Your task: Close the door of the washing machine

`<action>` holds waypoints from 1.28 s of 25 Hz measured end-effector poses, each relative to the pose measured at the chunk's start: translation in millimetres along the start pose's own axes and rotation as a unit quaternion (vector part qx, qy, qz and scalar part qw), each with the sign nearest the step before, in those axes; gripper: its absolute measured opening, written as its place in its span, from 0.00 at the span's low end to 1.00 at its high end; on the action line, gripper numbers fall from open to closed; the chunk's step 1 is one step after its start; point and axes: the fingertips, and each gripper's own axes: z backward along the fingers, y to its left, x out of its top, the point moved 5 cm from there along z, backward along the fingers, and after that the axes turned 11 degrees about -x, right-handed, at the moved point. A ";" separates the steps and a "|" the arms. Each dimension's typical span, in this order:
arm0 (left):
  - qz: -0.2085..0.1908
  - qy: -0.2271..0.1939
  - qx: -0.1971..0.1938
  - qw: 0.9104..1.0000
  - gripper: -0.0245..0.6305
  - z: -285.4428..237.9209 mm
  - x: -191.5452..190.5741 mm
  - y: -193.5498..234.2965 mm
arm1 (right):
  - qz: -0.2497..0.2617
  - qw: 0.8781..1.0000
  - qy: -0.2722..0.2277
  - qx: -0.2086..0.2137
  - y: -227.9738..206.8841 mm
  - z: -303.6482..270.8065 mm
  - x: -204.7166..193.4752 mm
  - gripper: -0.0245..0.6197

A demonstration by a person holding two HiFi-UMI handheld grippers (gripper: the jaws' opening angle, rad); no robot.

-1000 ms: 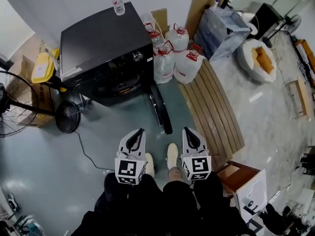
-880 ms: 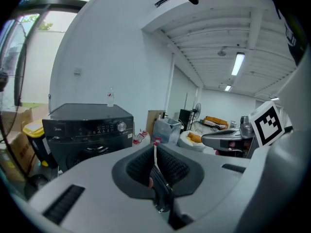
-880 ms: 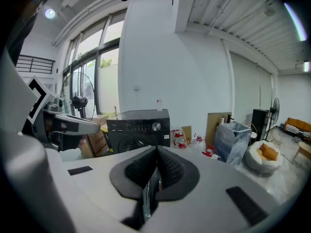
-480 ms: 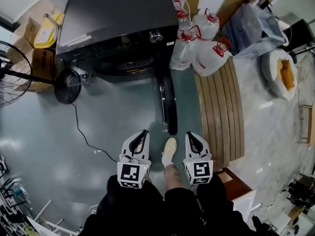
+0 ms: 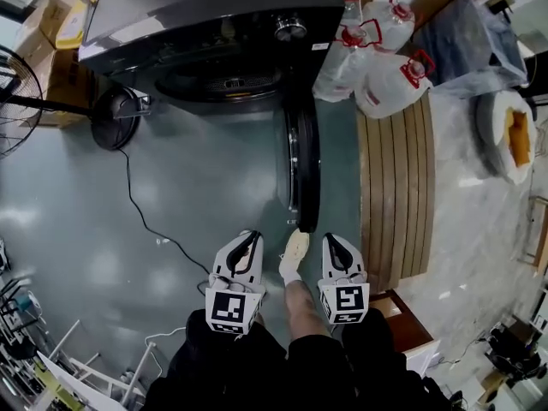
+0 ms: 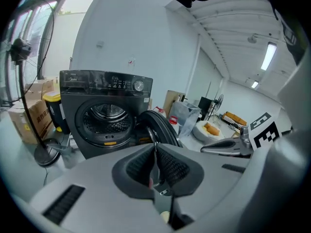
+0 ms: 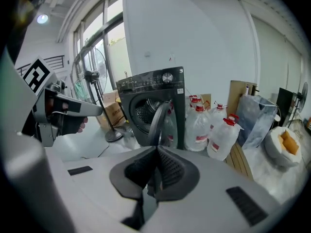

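The left gripper (image 5: 247, 245) and right gripper (image 5: 334, 247) are held empty, jaws together, near the swung-out door (image 5: 305, 169), likely for pushing it closed.

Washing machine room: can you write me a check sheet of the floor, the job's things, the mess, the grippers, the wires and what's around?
Surface: grey glossy floor.
Job's things: black washing machine; its round door stands wide open.
Clutter: water jugs beside the machine; cardboard boxes on its other side.
Grippers: left hand-held gripper and right hand-held gripper both shut, empty, short of the door.
Cables: black cable trailing over the floor near the fan base.
Surroundings: slatted wooden bench.
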 end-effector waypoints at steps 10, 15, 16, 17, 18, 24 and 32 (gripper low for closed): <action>0.030 0.002 0.034 0.999 0.09 -7.9 -37.6 8.1 | 0.016 0.999 0.029 0.038 5.1 -32.3 -44.9 0.33; 0.041 0.004 0.043 0.998 0.09 -7.9 -46.2 11.1 | 0.021 0.997 0.047 0.049 8.7 -46.4 -58.5 0.34; 0.044 0.004 0.044 0.998 0.09 -8.0 -48.0 12.1 | 0.025 0.997 0.048 0.050 9.3 -49.4 -59.5 0.34; 0.046 0.004 0.045 0.998 0.09 -8.3 -50.0 13.1 | 0.027 0.997 0.049 0.051 10.0 -52.3 -60.3 0.34; 0.048 0.005 0.046 0.998 0.09 -8.9 -51.6 14.1 | 0.029 0.997 0.049 0.051 10.7 -55.2 -61.1 0.34; 0.053 0.003 0.052 0.997 0.09 -5.7 -55.8 23.8 | 0.042 0.996 0.056 0.048 17.7 -69.7 -64.2 0.34; 0.054 0.002 0.054 0.997 0.09 4.9 -59.4 33.6 | 0.042 0.997 0.065 0.016 21.3 -75.3 -64.7 0.19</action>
